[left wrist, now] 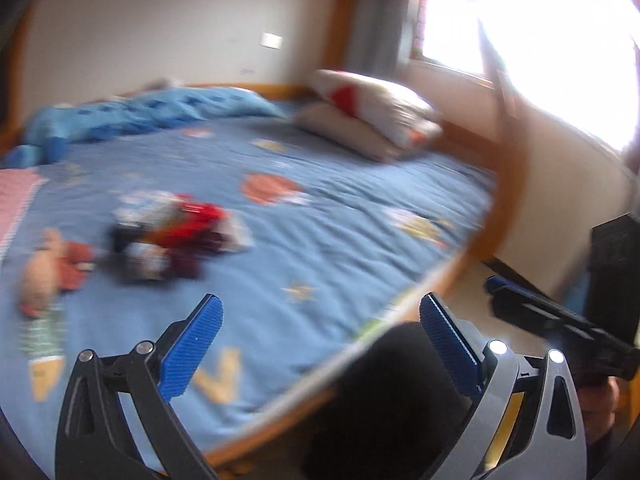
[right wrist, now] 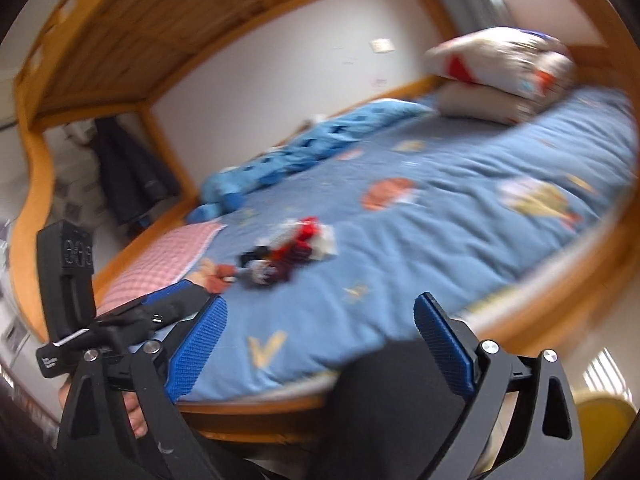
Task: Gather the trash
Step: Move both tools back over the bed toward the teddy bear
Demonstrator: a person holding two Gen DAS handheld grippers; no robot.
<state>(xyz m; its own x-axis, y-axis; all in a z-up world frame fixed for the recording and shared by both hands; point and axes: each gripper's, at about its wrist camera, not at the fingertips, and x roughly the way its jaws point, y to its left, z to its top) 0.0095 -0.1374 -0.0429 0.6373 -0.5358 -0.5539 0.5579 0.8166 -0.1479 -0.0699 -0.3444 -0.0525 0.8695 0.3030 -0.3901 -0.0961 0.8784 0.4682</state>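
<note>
A blurred heap of trash (left wrist: 176, 232), red, white and dark wrappers, lies on the blue bed cover (left wrist: 320, 240); it also shows in the right wrist view (right wrist: 288, 248). My left gripper (left wrist: 320, 344) is open and empty, above the bed's near edge, short of the heap. My right gripper (right wrist: 318, 344) is open and empty, also over the near edge. The left gripper's body shows at the left of the right wrist view (right wrist: 132, 320); the right gripper's body shows at the right of the left wrist view (left wrist: 560, 320).
A soft toy (left wrist: 44, 276) lies left of the heap. A crumpled blue quilt (left wrist: 140, 116) lies by the far wall, stacked pillows (left wrist: 372, 116) at the head. A pink checked cloth (right wrist: 164, 256) is at the foot. A wooden frame (left wrist: 516, 184) and upper bunk surround the bed.
</note>
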